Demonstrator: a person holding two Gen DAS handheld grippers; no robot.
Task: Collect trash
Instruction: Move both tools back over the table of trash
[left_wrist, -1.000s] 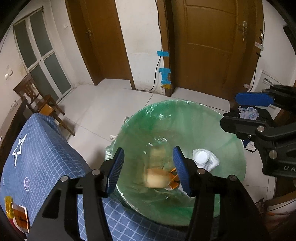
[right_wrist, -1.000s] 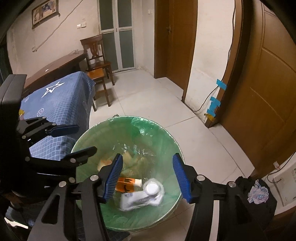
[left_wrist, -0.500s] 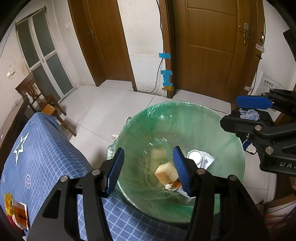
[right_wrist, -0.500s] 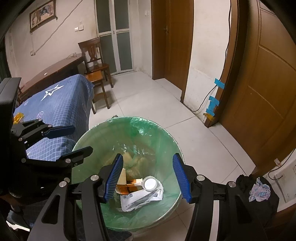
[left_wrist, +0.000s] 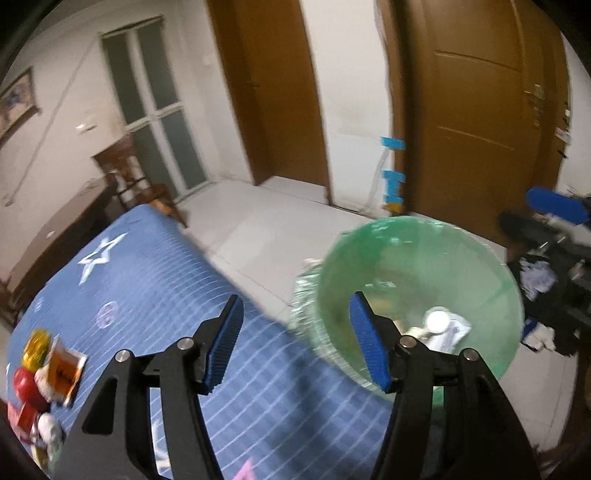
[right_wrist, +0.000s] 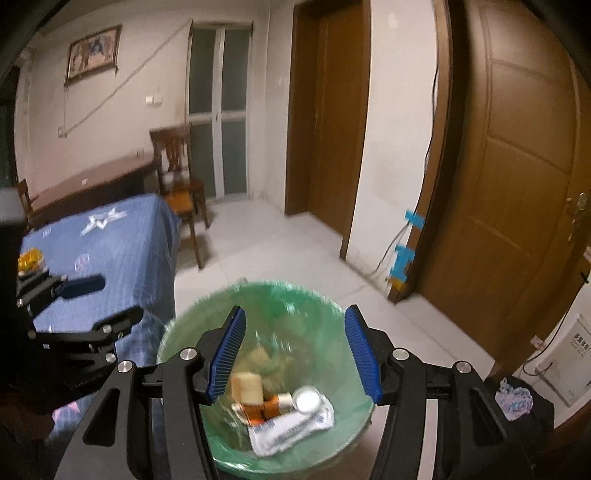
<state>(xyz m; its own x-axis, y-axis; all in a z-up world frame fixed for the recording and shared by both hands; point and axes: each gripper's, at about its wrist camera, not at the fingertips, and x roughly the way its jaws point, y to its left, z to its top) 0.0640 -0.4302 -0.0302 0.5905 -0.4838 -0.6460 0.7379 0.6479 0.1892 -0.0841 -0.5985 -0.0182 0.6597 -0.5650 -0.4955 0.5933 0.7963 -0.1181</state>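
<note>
A bin lined with a green bag (left_wrist: 417, 258) (right_wrist: 266, 306) stands on the floor beside the blue table. In it lie a tan block (right_wrist: 246, 384), an orange wrapper (right_wrist: 271, 402) and a white pouch with a round cap (right_wrist: 291, 424) (left_wrist: 445, 325). My left gripper (left_wrist: 297, 347) is open and empty, over the table edge next to the bin. My right gripper (right_wrist: 293, 350) is open and empty above the bin. Several trash items (left_wrist: 44, 373) lie on the table at far left: a gold wrapper, an orange packet, red and white pieces.
A blue checked tablecloth with a white star (left_wrist: 147, 295) (right_wrist: 99, 236) covers the table. A wooden chair (right_wrist: 181, 173) and dark desk (right_wrist: 92, 184) stand behind it. Brown doors (right_wrist: 524, 166) line the wall. A dark bundle with cloth (right_wrist: 517, 398) lies on the floor right of the bin.
My left gripper has swung left from above the bin to over the table, bringing the trash pile into view. The tan block now lies in the bin. My right gripper lifted a little.
</note>
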